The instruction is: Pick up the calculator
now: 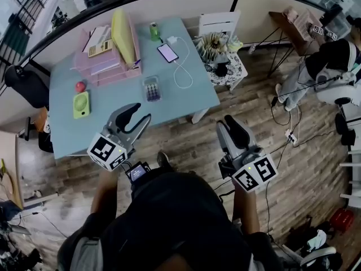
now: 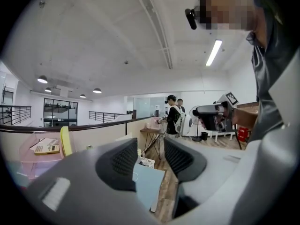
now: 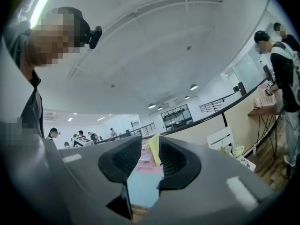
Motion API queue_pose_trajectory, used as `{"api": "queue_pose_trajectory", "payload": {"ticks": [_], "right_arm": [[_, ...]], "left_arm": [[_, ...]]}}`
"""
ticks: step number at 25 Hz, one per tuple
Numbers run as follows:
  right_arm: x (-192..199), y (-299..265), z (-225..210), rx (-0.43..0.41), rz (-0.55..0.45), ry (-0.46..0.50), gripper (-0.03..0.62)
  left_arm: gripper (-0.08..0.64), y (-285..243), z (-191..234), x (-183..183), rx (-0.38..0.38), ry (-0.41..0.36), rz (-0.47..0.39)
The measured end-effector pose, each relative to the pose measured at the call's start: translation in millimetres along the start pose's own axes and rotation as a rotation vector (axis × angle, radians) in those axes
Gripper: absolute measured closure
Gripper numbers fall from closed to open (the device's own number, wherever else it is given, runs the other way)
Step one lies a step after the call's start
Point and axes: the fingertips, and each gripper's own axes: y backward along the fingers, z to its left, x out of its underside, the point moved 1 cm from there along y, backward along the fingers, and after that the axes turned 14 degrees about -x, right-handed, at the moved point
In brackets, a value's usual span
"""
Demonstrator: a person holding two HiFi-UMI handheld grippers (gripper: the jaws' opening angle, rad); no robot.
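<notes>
Both tools are up and tilted toward the room, nothing picked up yet, so I'm at the approach step. The left hand-held gripper hangs over the near edge of the tabletop. Its own view shows the jaws well apart with only air between them. The right hand-held gripper sits off the tabletop's front right corner, above the wooden floor. Its jaws show a narrower gap, and they're empty too.

Further in, the calculator lies flat near the middle of the tabletop, just beyond the left tool and apart from everything around it. To its left is a green fan. Behind it, a phone sits on a white cable. At the back left, a second calculator, beige, rests on top of the pink tray. The task sentence doesn't say which one is meant, but I judge the flat one in the middle the easier reach.

For the next move I'd tip the left tool's nose down, centre it over the calculator and straddle the narrow sides. It lies low on the surface, so the fingertips need to get right down to the tabletop before closing.
</notes>
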Motion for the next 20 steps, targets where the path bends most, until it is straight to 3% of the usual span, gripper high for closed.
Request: {"api": "queue_pose_trajectory", "payload": {"ticks": [9, 20], "right_arm": [[3.3, -63.5, -3.8, 0.034, 0.02, 0.027, 0.482], [7.7, -133.9, 2.4, 0.041, 0.072, 0.063, 0.482]], "left_arm": [[0.364, -16.8, 63.5, 4.2, 0.032, 0.016, -0.017], [0.364, -9.5, 133.5, 12.7, 0.011, 0.07, -0.055]]}}
